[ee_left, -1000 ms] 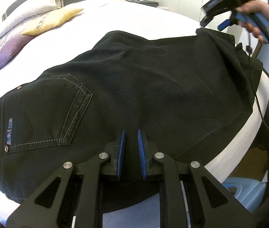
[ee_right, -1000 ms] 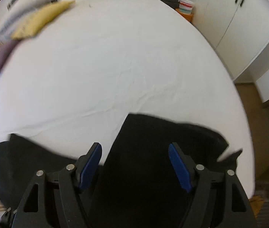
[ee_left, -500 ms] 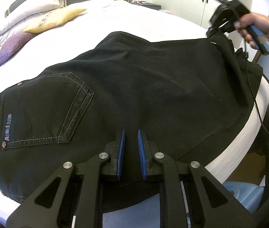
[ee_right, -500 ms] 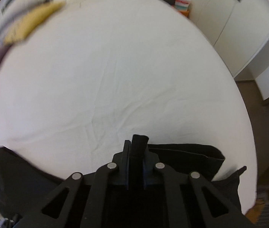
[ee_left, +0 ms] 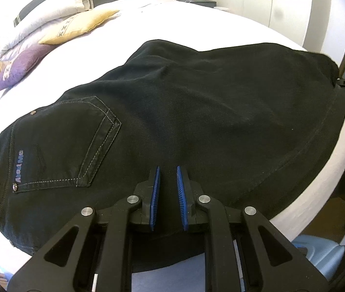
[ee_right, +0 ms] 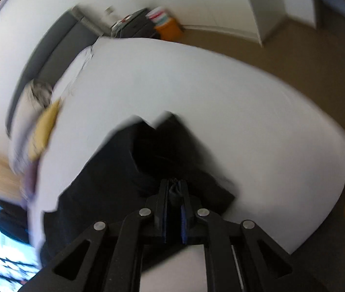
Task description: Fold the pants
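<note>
Black denim pants (ee_left: 196, 112) look heavy and floppy; grab hems. Right gripper (ee_right: 174, 196) jaws just closed, pinching bunched fabric; left gripper (ee_left: 167, 194) jaws nearly shut on the near edge.

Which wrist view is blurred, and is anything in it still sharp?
Right wrist view: heavy motion smear across the white bed sheet, yellow cushion and floor; only the right tool, clamped on a bunch of the black denim pants, stays fairly crisp. Left wrist view: sharp throughout, pocket stitching readable, even daylight, strong fisheye bending at the edges.
</note>
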### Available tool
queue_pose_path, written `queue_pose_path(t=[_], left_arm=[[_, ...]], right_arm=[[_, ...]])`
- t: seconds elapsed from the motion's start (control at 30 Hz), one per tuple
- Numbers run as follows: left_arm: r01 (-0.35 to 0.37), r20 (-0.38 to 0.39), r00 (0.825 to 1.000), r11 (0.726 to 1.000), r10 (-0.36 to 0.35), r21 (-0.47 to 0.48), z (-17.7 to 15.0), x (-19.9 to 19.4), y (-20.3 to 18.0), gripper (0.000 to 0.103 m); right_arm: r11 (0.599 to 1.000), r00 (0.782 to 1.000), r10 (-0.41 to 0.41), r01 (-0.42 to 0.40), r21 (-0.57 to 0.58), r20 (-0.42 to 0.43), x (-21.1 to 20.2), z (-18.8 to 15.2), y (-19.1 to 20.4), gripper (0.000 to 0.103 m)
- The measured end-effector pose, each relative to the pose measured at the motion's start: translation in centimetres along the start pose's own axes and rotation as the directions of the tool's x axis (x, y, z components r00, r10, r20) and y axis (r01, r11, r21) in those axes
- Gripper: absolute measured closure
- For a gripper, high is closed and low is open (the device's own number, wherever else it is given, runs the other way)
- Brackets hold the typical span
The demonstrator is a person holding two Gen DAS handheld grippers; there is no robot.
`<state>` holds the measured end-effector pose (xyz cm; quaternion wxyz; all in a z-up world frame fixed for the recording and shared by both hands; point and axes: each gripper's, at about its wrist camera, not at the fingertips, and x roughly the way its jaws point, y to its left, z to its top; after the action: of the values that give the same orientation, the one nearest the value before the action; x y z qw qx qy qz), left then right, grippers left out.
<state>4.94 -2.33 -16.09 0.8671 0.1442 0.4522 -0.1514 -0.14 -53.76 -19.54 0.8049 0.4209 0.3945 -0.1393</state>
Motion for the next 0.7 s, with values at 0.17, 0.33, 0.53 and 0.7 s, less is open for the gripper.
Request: queue_pose_path(t=[0.17, 0.33, 0.53, 0.7], left_arm=[[-0.048, -0.020, 0.999, 0.999, 0.048, 0.003, 0.5, 0.2, -1.0, 0.089], [-0.071, -0.022, 0.997, 0.997, 0.071, -0.008, 0.5, 0.1, -1.4, 0.089], [-0.095, -0.003, 0.995, 0.995, 0.095, -0.013, 0.1, 0.0, -1.9, 0.089], [-0.107, 0.002, 0.994, 0.994, 0.107, -0.009, -0.2, -0.2, -2.2, 0.089]], right_arm=[[0.996, 0.998, 0.034, -0.029, -0.087, 0.055, -1.1, 0.5, 3.3, 0.095], [0.963, 0.984, 0.085, -0.041, -0.265, 0.158, -4.0, 1.3, 8.4, 0.095], [0.872, 0.950, 0.144, 0.010, -0.490, 0.277, -5.8, 0.1, 11.1, 0.096], [0.991, 0.995, -0.040, 0.051, -0.122, 0.089, -0.8, 1.0, 2.4, 0.099]])
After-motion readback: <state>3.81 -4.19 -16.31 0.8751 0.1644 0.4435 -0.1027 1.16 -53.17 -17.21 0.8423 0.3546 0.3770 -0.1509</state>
